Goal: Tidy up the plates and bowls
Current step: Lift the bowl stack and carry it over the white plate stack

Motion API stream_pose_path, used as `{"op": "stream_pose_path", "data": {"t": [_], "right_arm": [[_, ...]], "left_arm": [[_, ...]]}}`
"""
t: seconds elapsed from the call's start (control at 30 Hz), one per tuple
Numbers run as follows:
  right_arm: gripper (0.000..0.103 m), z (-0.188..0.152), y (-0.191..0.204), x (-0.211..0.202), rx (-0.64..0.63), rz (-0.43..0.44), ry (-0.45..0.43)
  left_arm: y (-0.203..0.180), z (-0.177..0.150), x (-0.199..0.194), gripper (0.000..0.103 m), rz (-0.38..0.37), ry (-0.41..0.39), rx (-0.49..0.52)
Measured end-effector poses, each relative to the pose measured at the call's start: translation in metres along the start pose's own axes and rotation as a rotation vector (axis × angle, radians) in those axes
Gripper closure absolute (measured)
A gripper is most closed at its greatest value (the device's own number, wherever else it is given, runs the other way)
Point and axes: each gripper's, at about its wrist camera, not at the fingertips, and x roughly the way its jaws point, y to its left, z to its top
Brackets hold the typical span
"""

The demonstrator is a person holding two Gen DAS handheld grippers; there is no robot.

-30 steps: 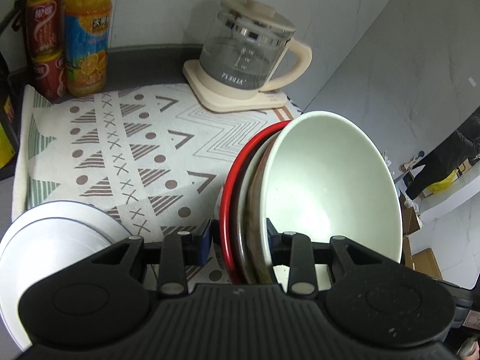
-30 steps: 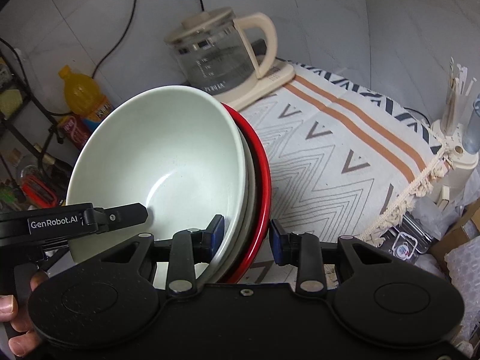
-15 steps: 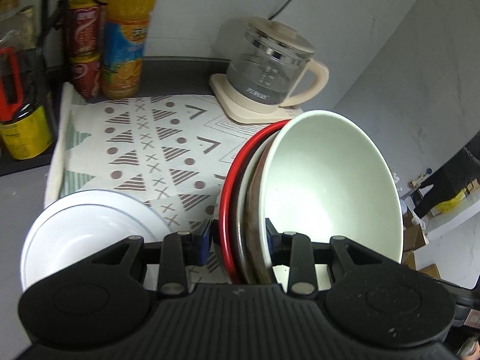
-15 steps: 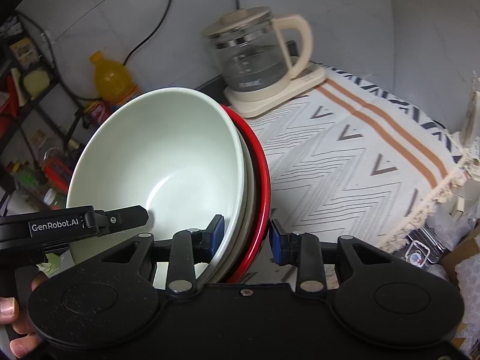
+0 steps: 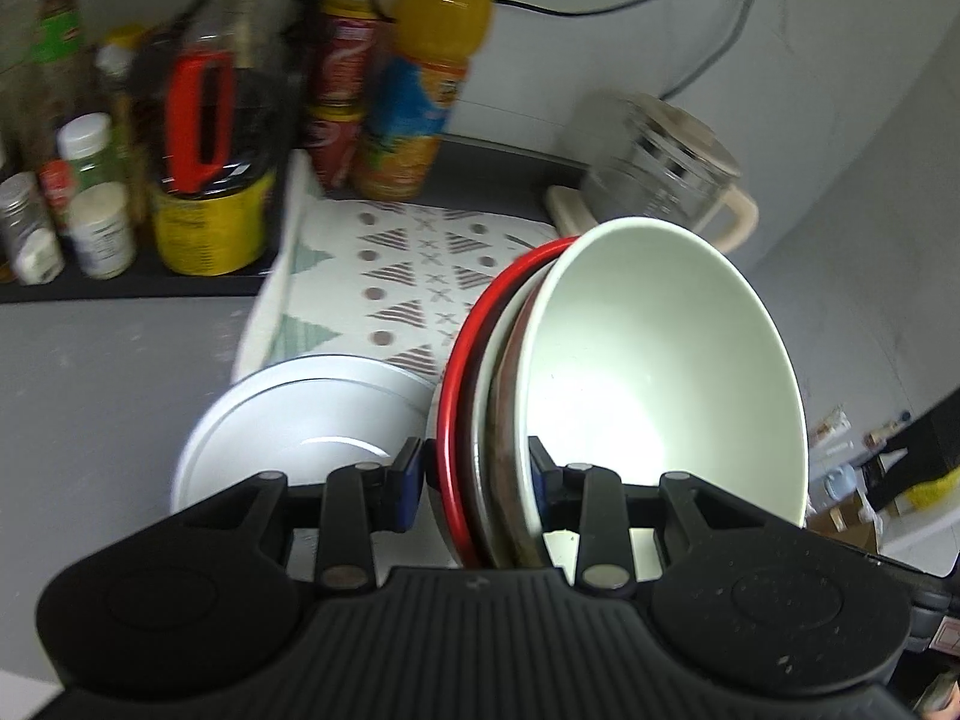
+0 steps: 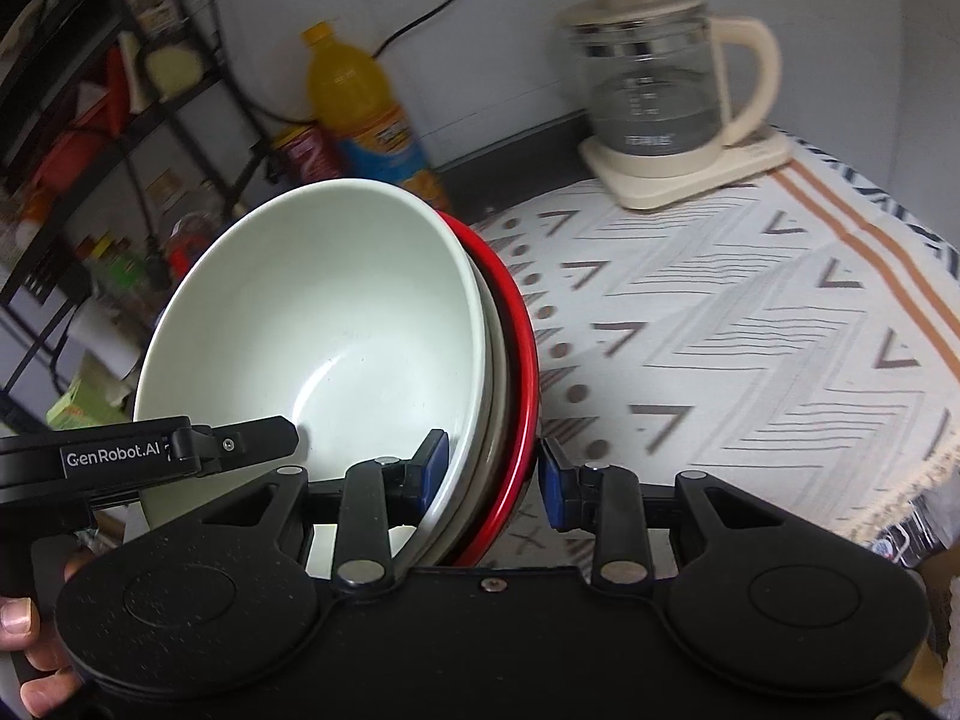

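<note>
A stack of nested bowls is held on edge between both grippers: a pale green bowl point(image 5: 660, 360) in front, brownish bowls behind it, and a red-rimmed one point(image 5: 462, 372) at the back. My left gripper point(image 5: 477, 480) is shut on the stack's rim. My right gripper point(image 6: 492, 474) is shut on the same stack point(image 6: 336, 324) from the other side. A stack of white plates point(image 5: 300, 426) lies on the counter below and left of the bowls.
A patterned cloth point(image 6: 750, 330) covers the counter. A glass kettle point(image 6: 654, 90) stands at the back. An orange juice bottle point(image 5: 426, 78), red cans point(image 5: 336, 84), a dark jug point(image 5: 210, 168) and small jars point(image 5: 96, 204) crowd the back left.
Both grippers have carried the bowl stack leftward, toward the bottles and jars. The white plates now sit closer, just left of the bowls. The grip is unchanged.
</note>
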Motion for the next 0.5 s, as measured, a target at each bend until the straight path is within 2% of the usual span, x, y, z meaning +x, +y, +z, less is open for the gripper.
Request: {"op": "stream_pose_path", "data": {"t": [0.5], "right_arm": [[0.071,-0.002,0.049,0.021,-0.108,0.1,0.057]], "left_arm": [[0.052,-0.009,-0.034,0.071,0.094,-0.056,-0.128]]}}
